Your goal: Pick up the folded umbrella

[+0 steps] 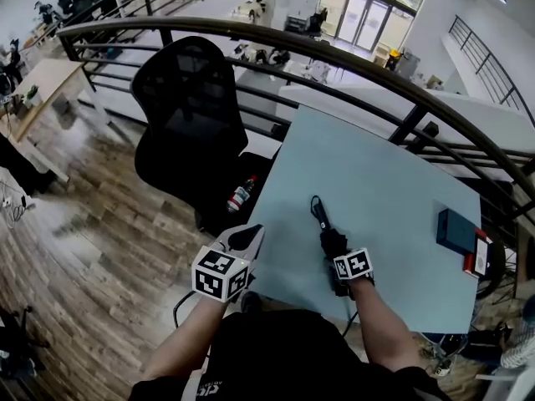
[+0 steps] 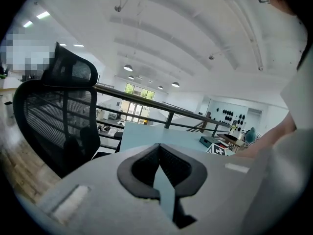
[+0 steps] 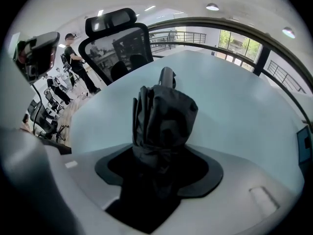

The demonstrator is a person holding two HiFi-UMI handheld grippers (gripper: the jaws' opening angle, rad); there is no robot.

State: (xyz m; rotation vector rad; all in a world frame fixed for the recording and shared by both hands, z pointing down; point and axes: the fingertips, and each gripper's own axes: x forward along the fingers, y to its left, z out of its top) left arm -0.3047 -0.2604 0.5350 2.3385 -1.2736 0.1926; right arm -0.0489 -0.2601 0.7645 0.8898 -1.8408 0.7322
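The folded black umbrella (image 1: 328, 230) lies on the pale blue table (image 1: 384, 165), near its front edge, handle strap pointing away from me. My right gripper (image 1: 338, 276) points steeply down over the umbrella's near end. In the right gripper view the bunched fabric of the umbrella (image 3: 164, 114) fills the space between the jaws of the right gripper (image 3: 161, 165) and touches both pads. My left gripper (image 1: 249, 237) hovers at the table's left edge, empty. Its tips meet in the left gripper view (image 2: 160, 148).
A black mesh office chair (image 1: 188, 107) stands left of the table, with a red-capped bottle (image 1: 241, 195) on its seat. A dark blue box (image 1: 456, 228) and a red item (image 1: 478, 256) sit at the table's right edge. A dark metal railing (image 1: 334, 57) curves behind.
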